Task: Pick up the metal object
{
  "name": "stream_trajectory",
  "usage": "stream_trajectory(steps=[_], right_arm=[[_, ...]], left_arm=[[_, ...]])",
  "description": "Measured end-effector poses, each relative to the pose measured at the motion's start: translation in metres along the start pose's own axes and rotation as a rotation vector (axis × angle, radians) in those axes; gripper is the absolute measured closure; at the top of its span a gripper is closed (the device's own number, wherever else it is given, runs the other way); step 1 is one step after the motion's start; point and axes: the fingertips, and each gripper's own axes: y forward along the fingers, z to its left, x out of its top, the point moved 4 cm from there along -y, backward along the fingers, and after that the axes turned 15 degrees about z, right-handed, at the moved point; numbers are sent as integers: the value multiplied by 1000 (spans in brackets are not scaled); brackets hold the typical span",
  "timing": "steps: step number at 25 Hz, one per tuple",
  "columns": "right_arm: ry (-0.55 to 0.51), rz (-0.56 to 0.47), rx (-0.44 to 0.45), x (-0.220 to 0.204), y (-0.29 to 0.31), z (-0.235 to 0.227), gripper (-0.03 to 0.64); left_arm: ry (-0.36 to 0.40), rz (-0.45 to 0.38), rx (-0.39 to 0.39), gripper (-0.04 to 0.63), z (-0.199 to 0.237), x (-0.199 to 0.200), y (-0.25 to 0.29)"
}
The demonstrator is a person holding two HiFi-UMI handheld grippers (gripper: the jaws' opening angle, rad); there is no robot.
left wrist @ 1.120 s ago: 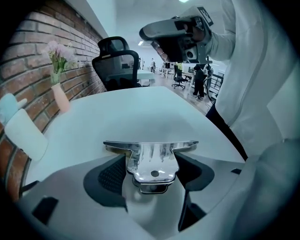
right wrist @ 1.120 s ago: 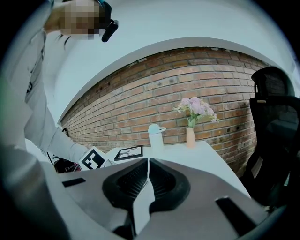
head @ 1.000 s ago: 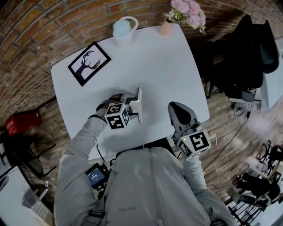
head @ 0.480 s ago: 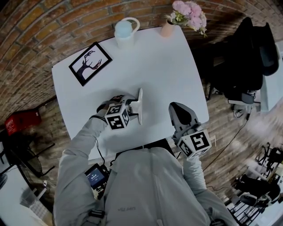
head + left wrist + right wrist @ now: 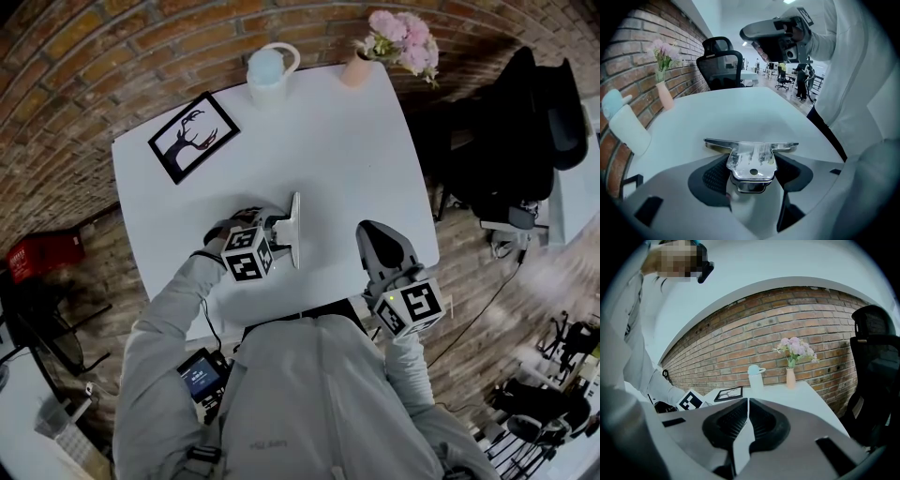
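At twelve o'clock, the left hand-held gripper (image 5: pixel 752 160), jaws just closing, pinches the chrome T-shaped metal object (image 5: pixel 294 230) (crossbar nine-to-three).

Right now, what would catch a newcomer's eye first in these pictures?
The shiny metal piece stands out, clamped between the pads of the left gripper, whose jaws have just been closing, over the near edge of the white table. The right gripper hangs shut and empty beside it; pink flowers stand at the table's far corner.
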Motion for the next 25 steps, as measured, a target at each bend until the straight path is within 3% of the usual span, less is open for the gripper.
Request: stream_trajectory(steps=[5, 10, 25], right_arm=[[-14, -6, 8, 4, -1, -2, 591], [-42, -15, 21, 11, -2, -1, 591], [-186, -88, 131, 52, -5, 19, 591]], left_arm=[[-7, -1, 51, 291, 3, 2, -9], [-62, -20, 128, 291, 13, 0, -29], [-356, -174, 451, 291, 16, -11, -143]])
